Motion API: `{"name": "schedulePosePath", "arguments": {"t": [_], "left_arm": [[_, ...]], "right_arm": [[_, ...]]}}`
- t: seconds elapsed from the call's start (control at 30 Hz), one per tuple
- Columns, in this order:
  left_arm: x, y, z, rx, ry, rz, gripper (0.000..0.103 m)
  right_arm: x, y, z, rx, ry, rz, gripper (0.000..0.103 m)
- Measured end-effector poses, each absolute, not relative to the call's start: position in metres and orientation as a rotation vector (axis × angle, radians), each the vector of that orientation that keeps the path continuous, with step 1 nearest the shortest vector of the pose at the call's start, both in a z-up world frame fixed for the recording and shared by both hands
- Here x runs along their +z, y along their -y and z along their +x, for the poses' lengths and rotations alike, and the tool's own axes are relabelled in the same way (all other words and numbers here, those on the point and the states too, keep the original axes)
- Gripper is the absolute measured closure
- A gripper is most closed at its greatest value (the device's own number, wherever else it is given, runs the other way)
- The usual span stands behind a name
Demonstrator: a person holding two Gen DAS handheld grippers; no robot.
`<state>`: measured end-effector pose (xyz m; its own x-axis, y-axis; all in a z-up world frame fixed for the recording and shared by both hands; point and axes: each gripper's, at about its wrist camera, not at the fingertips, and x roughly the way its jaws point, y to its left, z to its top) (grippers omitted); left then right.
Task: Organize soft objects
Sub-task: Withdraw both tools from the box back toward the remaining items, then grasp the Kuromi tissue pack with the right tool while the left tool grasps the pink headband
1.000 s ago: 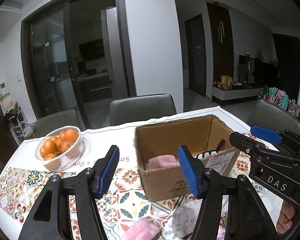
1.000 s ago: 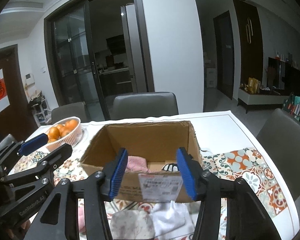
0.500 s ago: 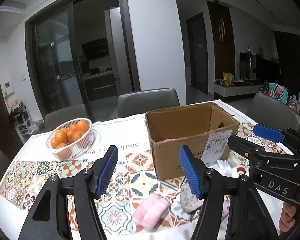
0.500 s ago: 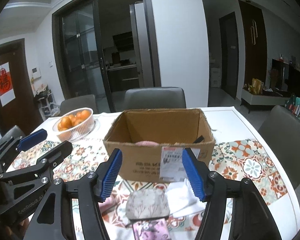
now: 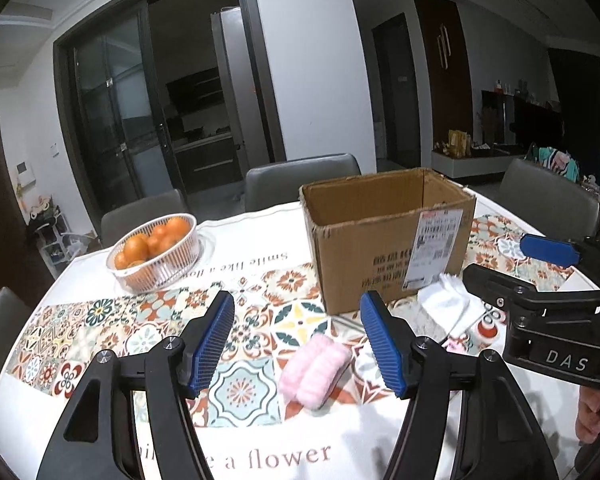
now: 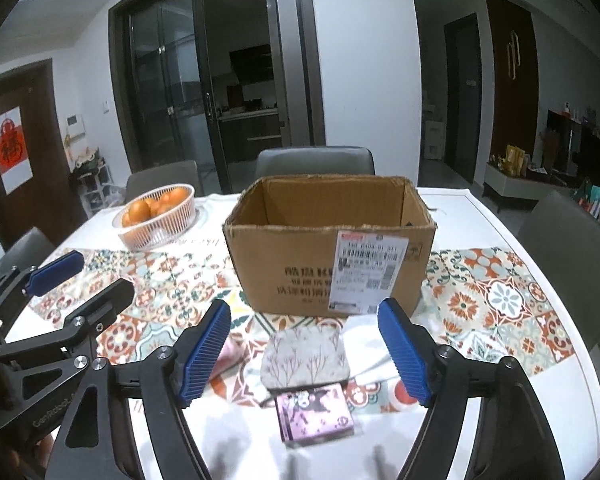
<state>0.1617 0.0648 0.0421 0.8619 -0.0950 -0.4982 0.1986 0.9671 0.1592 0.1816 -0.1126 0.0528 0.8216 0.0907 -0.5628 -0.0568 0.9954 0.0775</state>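
The left gripper (image 5: 298, 346) hangs with jaws wide apart and empty, and the pink fuzzy roll (image 5: 315, 372) lies on the table just ahead between them — long axis slanting away to the right. The right gripper (image 6: 304, 350), also spread and empty, faces the grey floral pouch (image 6: 304, 356) instead — the cardboard box (image 5: 388, 240) stands beyond both.

A rolled pink sock (image 5: 314, 372), white cloth (image 5: 448, 306), and floral pouch (image 6: 304, 356) lie before the open cardboard box (image 6: 328, 248).
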Motion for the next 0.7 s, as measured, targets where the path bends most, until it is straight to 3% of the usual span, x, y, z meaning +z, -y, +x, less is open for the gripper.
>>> {"name": "schedulePosePath", "arguments": {"t": [0.7], "left_arm": [[-0.007,-0.079,0.147,-0.182,-0.559,0.19,0.034]], "right_arm": [[0.006,0.099,0.161,0.067,-0.647,0.04,0.021]]}}
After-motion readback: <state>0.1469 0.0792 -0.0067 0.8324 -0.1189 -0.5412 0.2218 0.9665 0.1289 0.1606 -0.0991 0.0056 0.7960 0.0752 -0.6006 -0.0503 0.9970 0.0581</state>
